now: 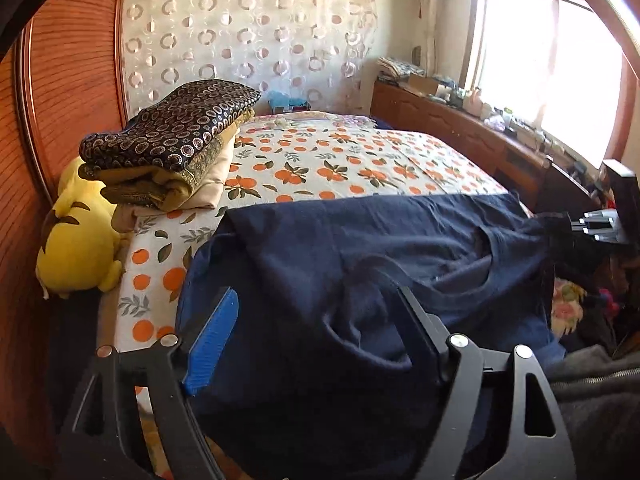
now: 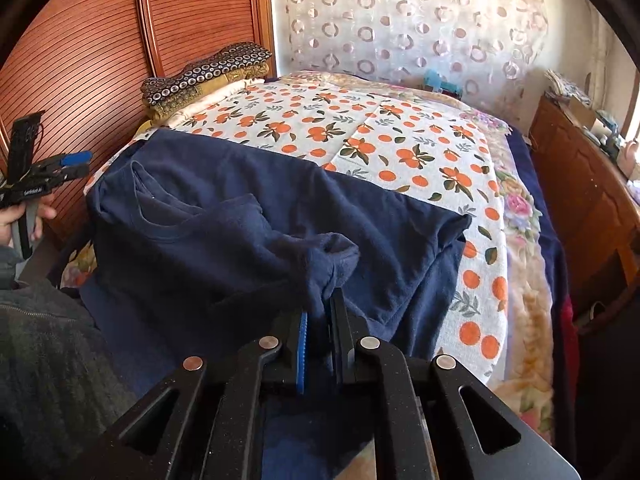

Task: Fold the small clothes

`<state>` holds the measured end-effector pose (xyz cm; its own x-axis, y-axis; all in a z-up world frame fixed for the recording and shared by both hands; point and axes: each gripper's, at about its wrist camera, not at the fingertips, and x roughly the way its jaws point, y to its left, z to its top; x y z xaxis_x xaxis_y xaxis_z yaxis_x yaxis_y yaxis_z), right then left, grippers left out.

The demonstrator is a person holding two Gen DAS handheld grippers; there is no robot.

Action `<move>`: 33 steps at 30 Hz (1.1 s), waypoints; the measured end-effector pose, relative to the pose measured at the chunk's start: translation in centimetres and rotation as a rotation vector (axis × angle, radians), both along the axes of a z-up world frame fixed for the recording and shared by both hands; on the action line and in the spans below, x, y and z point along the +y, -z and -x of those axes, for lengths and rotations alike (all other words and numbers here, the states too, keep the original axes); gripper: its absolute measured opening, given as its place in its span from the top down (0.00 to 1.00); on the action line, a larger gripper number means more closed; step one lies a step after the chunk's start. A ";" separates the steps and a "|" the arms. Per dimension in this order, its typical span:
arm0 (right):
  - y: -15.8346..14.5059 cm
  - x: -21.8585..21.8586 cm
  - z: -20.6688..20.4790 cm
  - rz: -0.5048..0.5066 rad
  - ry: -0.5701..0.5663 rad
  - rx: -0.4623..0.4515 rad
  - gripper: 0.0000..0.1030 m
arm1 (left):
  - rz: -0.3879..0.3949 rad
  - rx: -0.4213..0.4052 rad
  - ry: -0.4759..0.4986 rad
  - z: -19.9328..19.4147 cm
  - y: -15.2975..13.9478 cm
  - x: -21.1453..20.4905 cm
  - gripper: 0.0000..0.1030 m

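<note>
**Right tool pinching the navy T-shirt, left tool spread wide**

My right tool (image 2: 320,320), at the bottom centre of its wrist view, has its jaws together, clamped on a bunched fold of the navy T-shirt (image 2: 224,216). The pinched cloth rises just above the fingertips in a small crumpled peak. My left tool (image 1: 316,320) stands with its jaws well apart at the bottom of its own view; shirt fabric lies between them, but the pads are not pressing on it. In the right wrist view that same tool shows at the left edge, held in my left hand (image 2: 24,216).

The T-shirt lies spread across the near part of the bed (image 1: 360,160), filling the lower middle of both frames, its neckline towards the left in the right wrist view. Beyond it, the orange-print bedspread runs to the upper centre. A stack of folded blankets (image 1: 172,140) sits at the left, with a yellow plush toy (image 1: 76,240) just beside and below it, against the wooden wardrobe (image 1: 68,92).
</note>
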<state>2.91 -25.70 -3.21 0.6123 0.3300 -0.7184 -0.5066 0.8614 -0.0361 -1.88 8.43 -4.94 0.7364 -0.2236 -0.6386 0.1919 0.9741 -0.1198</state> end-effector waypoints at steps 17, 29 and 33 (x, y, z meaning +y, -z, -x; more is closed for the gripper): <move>-1.5 -1.4 -0.4 -0.025 0.098 -0.097 0.54 | -0.039 0.049 -0.065 -5.9 1.2 1.6 0.23; 1.8 -0.9 -7.2 -0.017 0.214 -0.101 0.38 | -0.080 0.079 -0.097 -10.9 2.3 3.0 0.23; 3.2 -1.2 -9.1 -0.011 0.258 -0.066 0.37 | -0.075 0.110 -0.105 -11.9 3.1 3.5 0.23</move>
